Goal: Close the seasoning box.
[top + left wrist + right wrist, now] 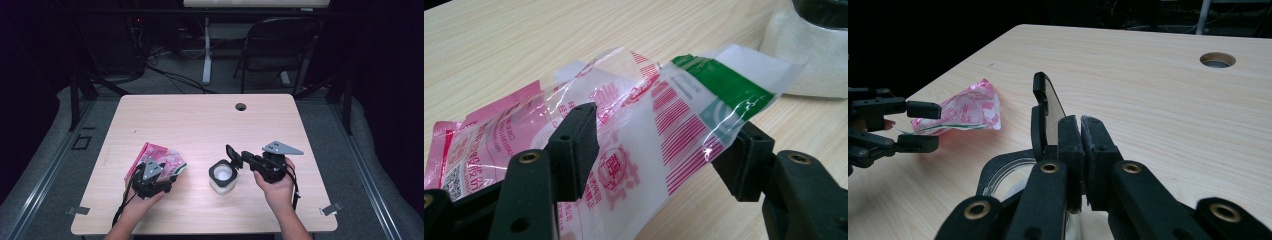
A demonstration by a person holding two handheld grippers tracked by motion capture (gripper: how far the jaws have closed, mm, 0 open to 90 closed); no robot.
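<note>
A pink, white and green printed plastic bag [162, 156] [649, 115] [970, 110] lies at the table's front left. My left gripper [164, 169] [659, 145] [923, 126] holds it across its width, and the film bows up between the wide-set pads. A small white container [222, 179] [804, 55] [1003, 175] stands right of centre, its black hinged lid [231, 153] [1040, 112] raised upright. My right gripper [240, 157] [1082, 122] comes in from the right. Its jaws are almost together, pinching the lid's edge at their tips.
The wooden table [200, 125] has a round cable hole [241, 106] [1217, 60] near its far edge. A metal clip [331, 209] sits at the front right corner and another clip [79, 210] at the front left. A folding chair [280, 45] stands beyond the table.
</note>
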